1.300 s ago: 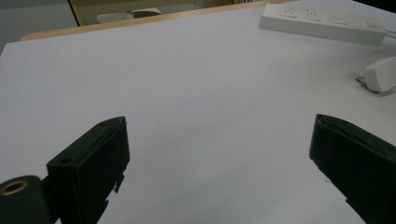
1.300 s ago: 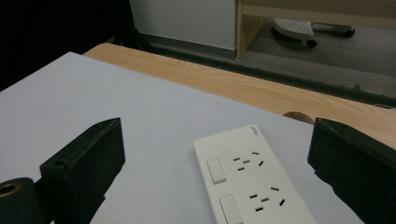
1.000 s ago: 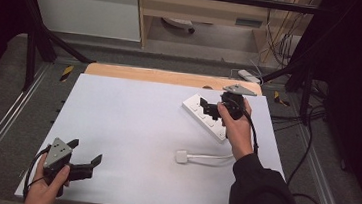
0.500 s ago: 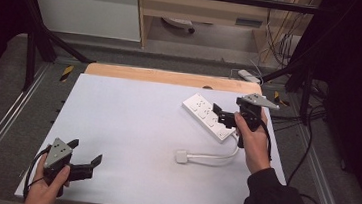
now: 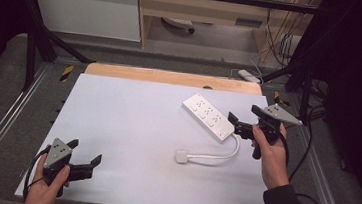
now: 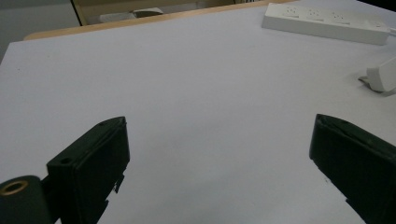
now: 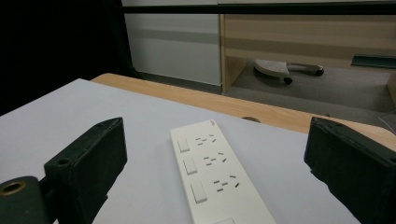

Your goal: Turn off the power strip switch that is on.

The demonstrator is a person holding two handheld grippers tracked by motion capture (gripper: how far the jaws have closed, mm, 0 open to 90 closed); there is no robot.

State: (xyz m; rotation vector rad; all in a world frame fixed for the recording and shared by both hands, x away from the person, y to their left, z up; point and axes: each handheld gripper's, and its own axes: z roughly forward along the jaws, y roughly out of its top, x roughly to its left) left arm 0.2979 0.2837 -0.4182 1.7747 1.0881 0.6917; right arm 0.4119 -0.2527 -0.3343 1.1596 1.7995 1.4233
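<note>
Right gripper (image 5: 241,124) has backed off the power strip (image 5: 209,117), jaws now spread and empty just beyond its near end; strip lies flat at table (image 5: 132,122) right-rear, plug (image 5: 182,157) loose nearby, so plugging seems next; left gripper (image 5: 84,159) idles, spread, front-left.

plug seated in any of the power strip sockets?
No. In the high view the plug lies loose on the table, apart from the power strip, and the right gripper view shows all three sockets bare.
</note>
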